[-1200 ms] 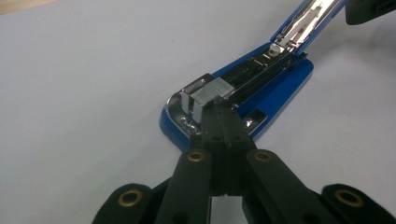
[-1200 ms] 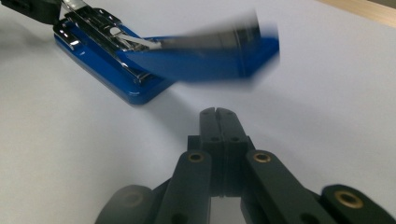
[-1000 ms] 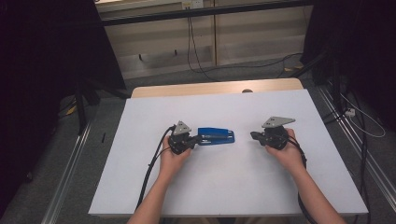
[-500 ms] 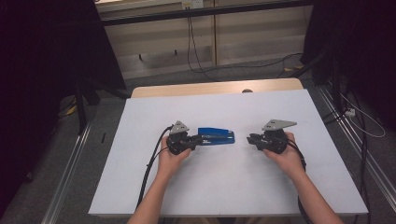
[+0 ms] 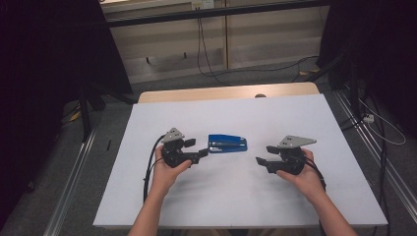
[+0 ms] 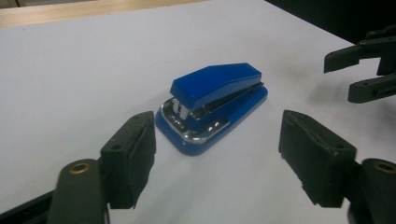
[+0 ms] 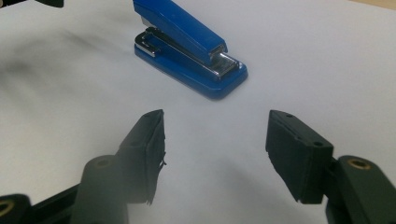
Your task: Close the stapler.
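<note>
A blue stapler [image 5: 227, 144] with a chrome nose lies flat on the white table top [image 5: 221, 206], its length running left to right. My left gripper [image 5: 199, 150] sits just off its left end and points at it. The jaws have just been opening and stand open, with nothing between them. In the left gripper view the stapler [image 6: 212, 105] lies just beyond the left gripper [image 6: 218, 140]. My right gripper [image 5: 263, 156] is off the stapler's right end, a little nearer to me. Its jaws have also just been opening and are empty. The right gripper view has the stapler [image 7: 187, 44] ahead of the right gripper [image 7: 217, 126].
A strip of the wooden table [image 5: 221, 92] runs along the far side of the white top. Metal rails [image 5: 74, 182] flank the table on the floor, and cables [image 5: 216, 64] lie beyond it. A black cable [image 5: 147, 169] trails from my left gripper.
Both pairs of jaws have gone from shut to open. The left gripper has drawn back a little from the stapler's end. The right gripper has shifted toward the near edge.
</note>
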Demonstrator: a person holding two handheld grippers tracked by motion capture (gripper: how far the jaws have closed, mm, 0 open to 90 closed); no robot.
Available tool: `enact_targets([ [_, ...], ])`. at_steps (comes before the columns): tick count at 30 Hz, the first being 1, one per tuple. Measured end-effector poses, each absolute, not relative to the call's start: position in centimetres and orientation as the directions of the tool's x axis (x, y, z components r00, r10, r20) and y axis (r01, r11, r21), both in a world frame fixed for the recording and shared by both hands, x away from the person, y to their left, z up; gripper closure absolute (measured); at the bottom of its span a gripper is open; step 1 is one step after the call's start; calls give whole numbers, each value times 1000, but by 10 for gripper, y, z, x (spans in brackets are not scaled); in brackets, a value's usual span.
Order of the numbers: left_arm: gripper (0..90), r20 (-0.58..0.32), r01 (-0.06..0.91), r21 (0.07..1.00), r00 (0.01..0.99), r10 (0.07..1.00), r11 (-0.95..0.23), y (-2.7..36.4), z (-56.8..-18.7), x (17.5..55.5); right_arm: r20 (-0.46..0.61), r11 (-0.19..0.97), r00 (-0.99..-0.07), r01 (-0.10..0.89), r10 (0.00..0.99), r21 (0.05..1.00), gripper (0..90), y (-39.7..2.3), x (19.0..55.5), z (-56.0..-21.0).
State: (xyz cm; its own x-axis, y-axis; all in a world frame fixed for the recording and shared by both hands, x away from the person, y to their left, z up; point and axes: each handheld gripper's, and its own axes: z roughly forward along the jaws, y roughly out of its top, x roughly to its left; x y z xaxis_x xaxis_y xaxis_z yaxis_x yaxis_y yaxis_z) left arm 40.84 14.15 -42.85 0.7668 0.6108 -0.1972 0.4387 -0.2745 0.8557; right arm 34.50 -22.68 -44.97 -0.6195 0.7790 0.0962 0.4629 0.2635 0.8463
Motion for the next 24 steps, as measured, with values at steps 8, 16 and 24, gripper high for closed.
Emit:
enact_targets([
  [8,190,-187,446,849,756,628,-284,155,-431,400,101,254,-606,471,789,845,291,-240,328,-450],
  [16,131,-179,449,847,744,644,-283,166,-429,393,89,259,-605,463,791,847,258,-252,313,-449],
  [24,111,-164,437,849,752,638,-297,175,-428,385,84,260,-598,465,797,846,229,-258,304,-449],
])
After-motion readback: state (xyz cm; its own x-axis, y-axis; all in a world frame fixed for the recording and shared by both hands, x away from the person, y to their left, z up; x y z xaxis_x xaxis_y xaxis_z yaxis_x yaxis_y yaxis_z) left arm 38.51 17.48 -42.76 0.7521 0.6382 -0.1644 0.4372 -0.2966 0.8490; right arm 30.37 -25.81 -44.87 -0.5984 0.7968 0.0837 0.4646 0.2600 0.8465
